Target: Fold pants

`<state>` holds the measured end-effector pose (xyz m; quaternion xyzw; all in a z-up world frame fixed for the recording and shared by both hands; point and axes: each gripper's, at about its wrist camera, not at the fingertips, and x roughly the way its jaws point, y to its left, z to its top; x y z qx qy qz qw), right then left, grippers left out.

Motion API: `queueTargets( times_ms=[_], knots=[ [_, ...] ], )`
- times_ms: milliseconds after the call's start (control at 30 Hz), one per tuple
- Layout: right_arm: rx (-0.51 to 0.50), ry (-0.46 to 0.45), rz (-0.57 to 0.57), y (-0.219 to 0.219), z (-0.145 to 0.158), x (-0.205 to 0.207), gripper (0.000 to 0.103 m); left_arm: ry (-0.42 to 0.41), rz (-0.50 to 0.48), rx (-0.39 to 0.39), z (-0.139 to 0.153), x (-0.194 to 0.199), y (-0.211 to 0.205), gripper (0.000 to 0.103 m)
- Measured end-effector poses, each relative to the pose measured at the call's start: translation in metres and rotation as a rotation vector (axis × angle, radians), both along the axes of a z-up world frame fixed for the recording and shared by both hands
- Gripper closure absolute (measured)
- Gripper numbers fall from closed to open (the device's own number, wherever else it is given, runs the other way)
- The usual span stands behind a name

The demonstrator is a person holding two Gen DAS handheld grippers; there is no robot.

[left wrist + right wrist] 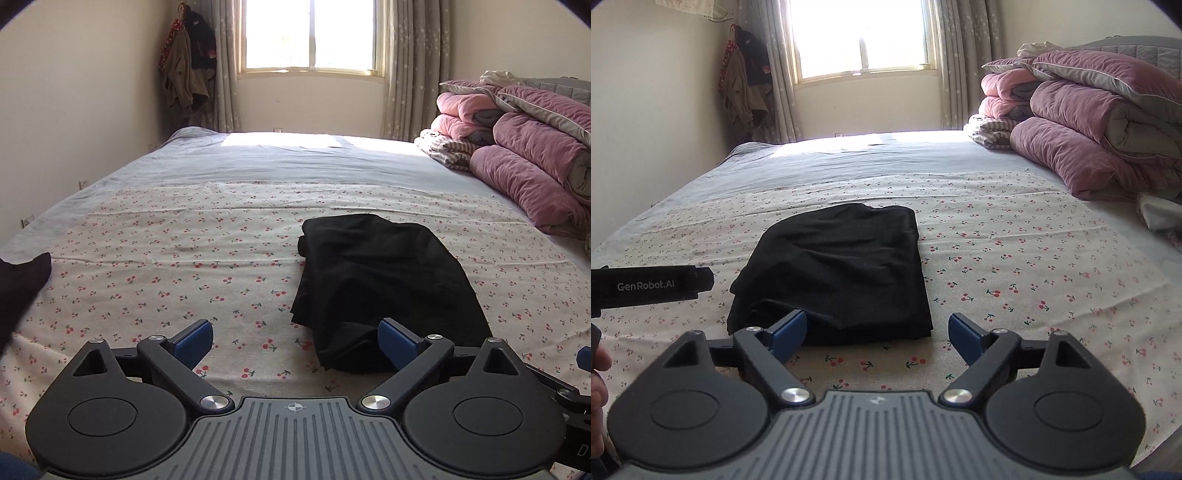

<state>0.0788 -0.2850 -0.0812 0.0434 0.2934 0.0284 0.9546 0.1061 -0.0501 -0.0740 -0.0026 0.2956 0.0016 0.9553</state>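
The black pants [380, 284] lie folded into a compact bundle on the cherry-print sheet [166, 280]. In the right wrist view the pants [834, 269] sit just ahead of centre. My left gripper [295, 341] is open and empty, held above the sheet at the pants' near left edge. My right gripper [877, 332] is open and empty, just before the pants' near edge, its left finger [788, 330] over the cloth. The left gripper's body [650, 286] shows at the left of the right wrist view.
Folded pink and purple quilts [528, 155] are stacked at the right side of the bed; they also show in the right wrist view [1082, 122]. A black garment [22, 280] lies at the left edge. Clothes [188, 62] hang in the far corner beside the window.
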Motion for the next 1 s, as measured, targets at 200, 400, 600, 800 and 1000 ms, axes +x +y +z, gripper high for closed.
queueTargets(
  times_ms=[200,400,600,800,1000],
  knots=[
    [0.032,-0.010,-0.014,-0.003,0.007,-0.036,0.013,0.005,0.002,-0.066,-0.012,-0.021,0.002,0.000],
    [-0.007,0.004,-0.025,-0.002,-0.016,-0.030,0.013,0.069,0.005,0.001,-0.039,-0.007,-0.002,0.000],
    [-0.024,0.043,-0.035,-0.004,-0.031,-0.020,0.013,0.104,0.003,0.018,-0.053,-0.004,-0.003,0.000],
    [-0.041,0.060,-0.025,-0.001,-0.034,-0.023,0.013,0.118,0.000,-0.004,-0.055,-0.003,-0.001,0.000],
    [-0.051,0.069,-0.037,0.000,-0.034,-0.022,0.013,0.136,0.000,-0.001,-0.056,-0.002,-0.002,0.000]
  ],
)
